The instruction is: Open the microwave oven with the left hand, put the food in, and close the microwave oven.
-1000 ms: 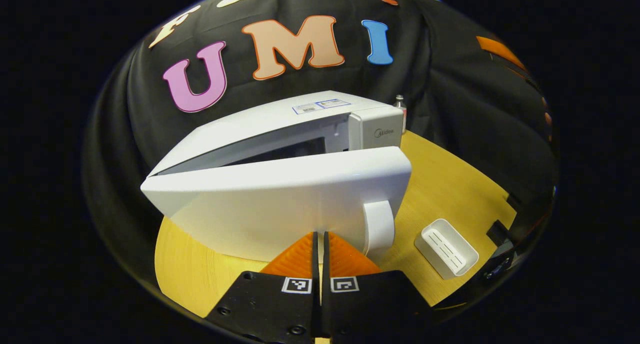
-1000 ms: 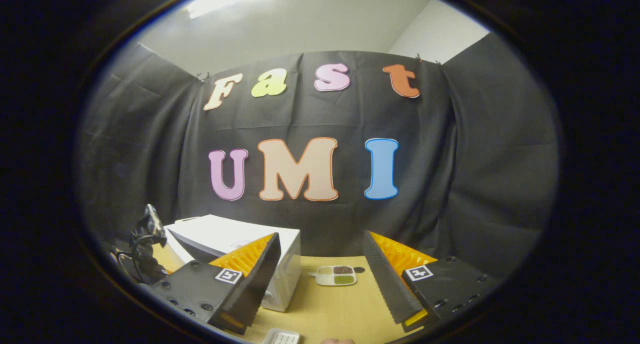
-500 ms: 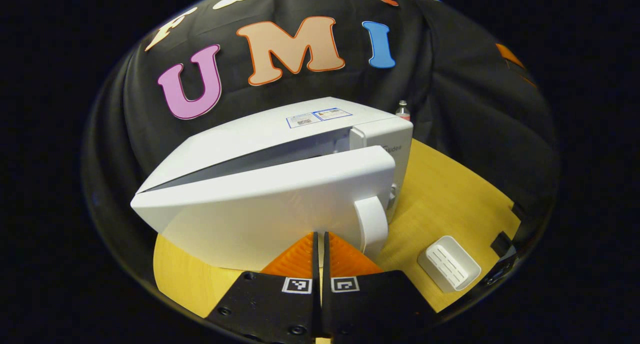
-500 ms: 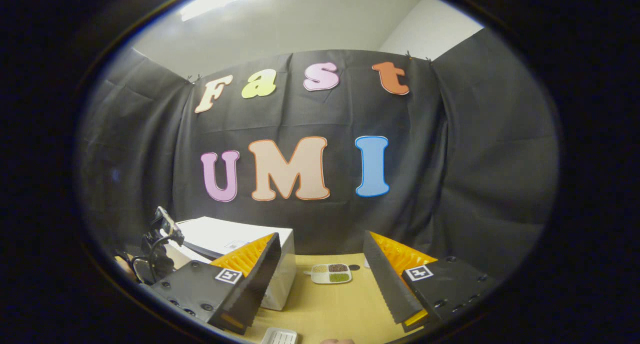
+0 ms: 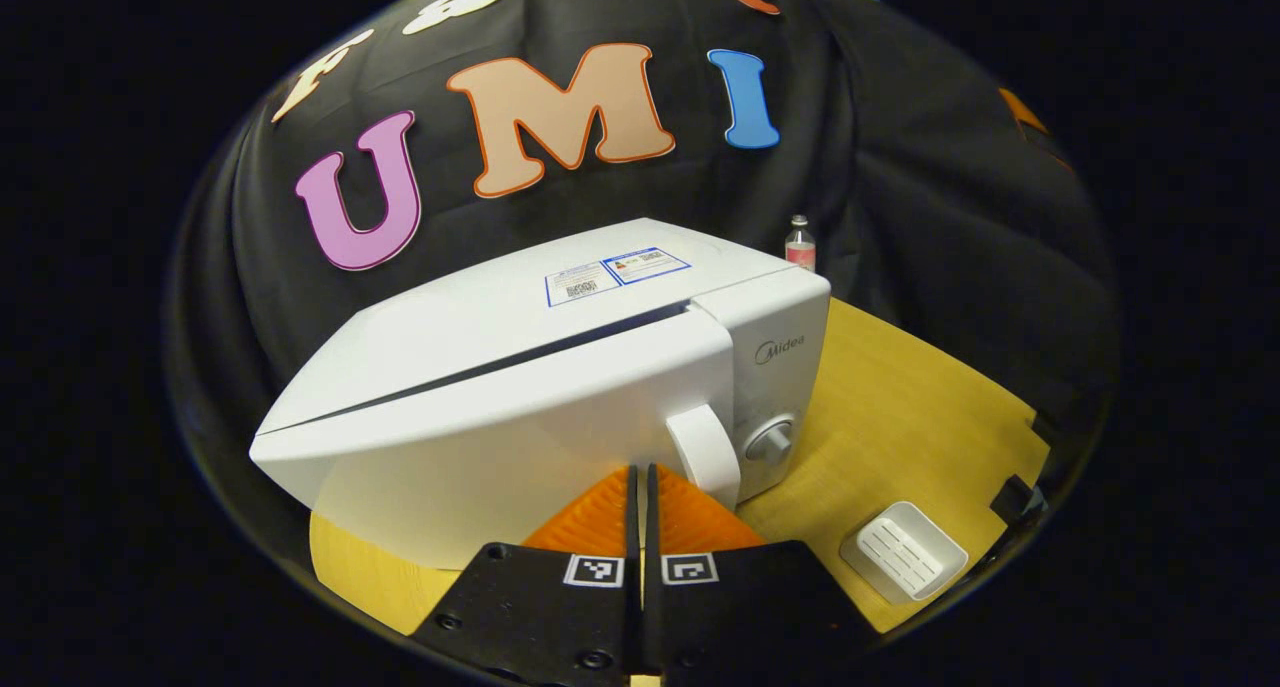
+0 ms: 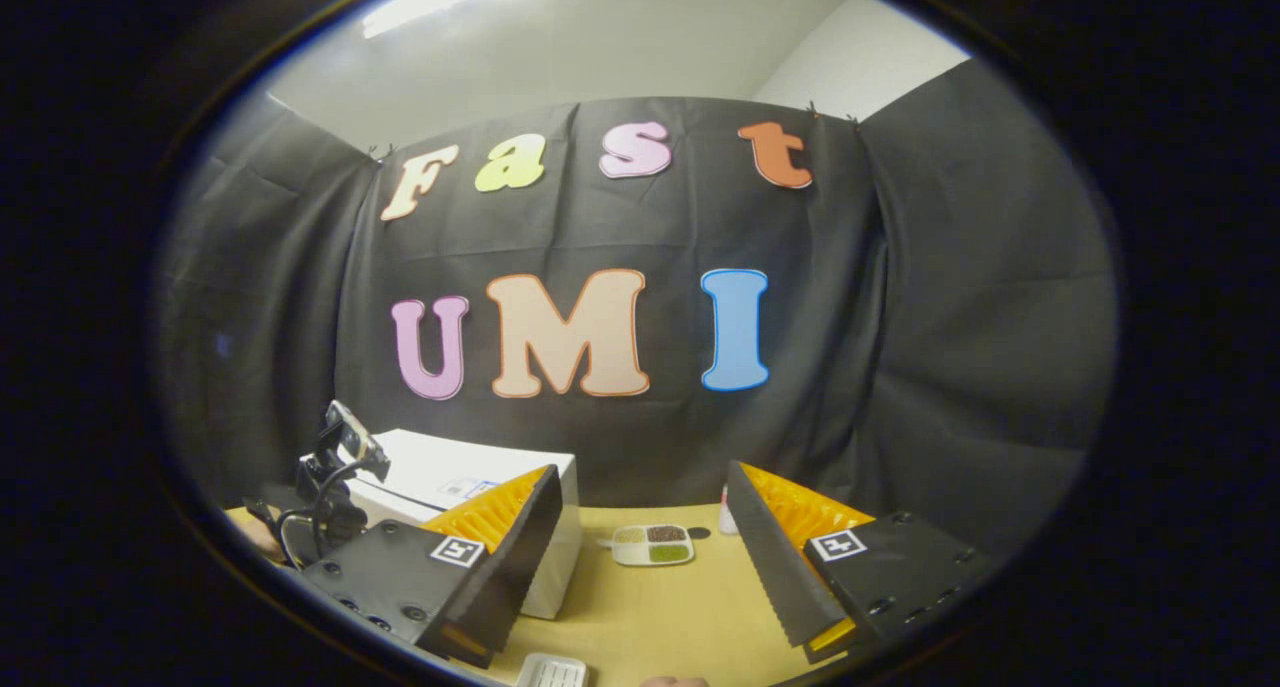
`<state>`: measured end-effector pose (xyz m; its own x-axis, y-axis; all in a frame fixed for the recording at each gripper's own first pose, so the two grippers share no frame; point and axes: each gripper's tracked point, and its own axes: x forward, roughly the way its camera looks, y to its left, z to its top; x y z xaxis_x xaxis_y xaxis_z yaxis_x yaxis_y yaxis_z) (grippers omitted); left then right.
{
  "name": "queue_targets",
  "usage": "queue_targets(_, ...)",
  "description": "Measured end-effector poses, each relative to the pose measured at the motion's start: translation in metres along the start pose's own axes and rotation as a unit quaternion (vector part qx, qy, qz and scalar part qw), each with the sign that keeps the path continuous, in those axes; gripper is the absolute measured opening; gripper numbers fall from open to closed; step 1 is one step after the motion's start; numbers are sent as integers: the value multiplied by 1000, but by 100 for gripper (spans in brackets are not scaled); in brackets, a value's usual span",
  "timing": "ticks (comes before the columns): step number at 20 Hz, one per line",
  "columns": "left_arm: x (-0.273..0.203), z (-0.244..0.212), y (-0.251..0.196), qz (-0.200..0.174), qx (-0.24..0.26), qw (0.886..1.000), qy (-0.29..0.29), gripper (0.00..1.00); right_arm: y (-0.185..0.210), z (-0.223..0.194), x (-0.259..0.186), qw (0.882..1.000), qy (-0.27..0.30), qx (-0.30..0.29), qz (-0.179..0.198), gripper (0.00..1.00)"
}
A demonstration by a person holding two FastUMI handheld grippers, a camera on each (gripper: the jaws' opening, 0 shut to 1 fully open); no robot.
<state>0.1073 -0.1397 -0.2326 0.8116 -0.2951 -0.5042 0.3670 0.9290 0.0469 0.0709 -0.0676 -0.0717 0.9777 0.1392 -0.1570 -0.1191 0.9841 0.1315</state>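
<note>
The white microwave (image 5: pixel 520 387) stands on the yellow table (image 5: pixel 900 407). Its door (image 5: pixel 500 437) lies almost flush with the body, leaving a thin dark seam along the top. My left gripper (image 5: pixel 640 469) is shut with nothing between its fingers, its tips against the door's front just left of the handle (image 5: pixel 700 452). My right gripper (image 6: pixel 642 472) is open and empty, raised above the table. Beyond it, a compartment plate of food (image 6: pixel 653 544) sits on the table to the right of the microwave (image 6: pixel 470 472).
A white slotted tray (image 5: pixel 903 550) lies near the table's front right edge. A small bottle (image 5: pixel 799 244) stands behind the microwave's right corner by the black cloth. A round knob (image 5: pixel 770 440) sits on the control panel right of the handle.
The microwave door has swung from partly open to almost flush, with my shut left gripper following it inward. The right gripper stays open and has barely drifted.
</note>
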Motion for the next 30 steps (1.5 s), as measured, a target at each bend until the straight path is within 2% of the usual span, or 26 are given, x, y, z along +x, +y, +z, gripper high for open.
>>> queue_targets(5, 4, 1, 1, -2, -17, 1000, -8, 0, -5, -1, 7, 1000, 0, 4, -9, 96)
queue_targets(8, 15, 2, 3, 8, -24, 1000, -5, 0, 1, 1, 11, 1000, -7, 5, -1, 96)
queue_targets(9, 14, -7, 3, 5, -37, 999, 15, 0, 3, -1, 14, 1000, -4, 4, 1, 96)
queue_targets(11, 21, -10, 0, 0, -53, 999, 13, 0, 9, -3, 16, 1000, 0, 4, 8, 96)
queue_targets(19, 14, -15, -2, -10, -59, 998, 20, 0, 16, -6, 16, 1000, 5, 0, 17, 96)
queue_targets(22, -8, -4, -5, -22, -61, 998, -5, 0, 18, -16, 18, 1000, 12, 1, 19, 96)
queue_targets(25, -40, 21, -1, -17, -95, 995, -36, 0, 29, -21, 22, 999, 20, 5, 31, 96)
queue_targets(27, -64, 46, 10, -9, -119, 990, -71, 0, 39, -20, 26, 999, 19, 6, 42, 96)
queue_targets(30, -100, 91, 40, 18, -129, 983, -131, 0, 51, -18, 32, 998, 17, 10, 57, 96)
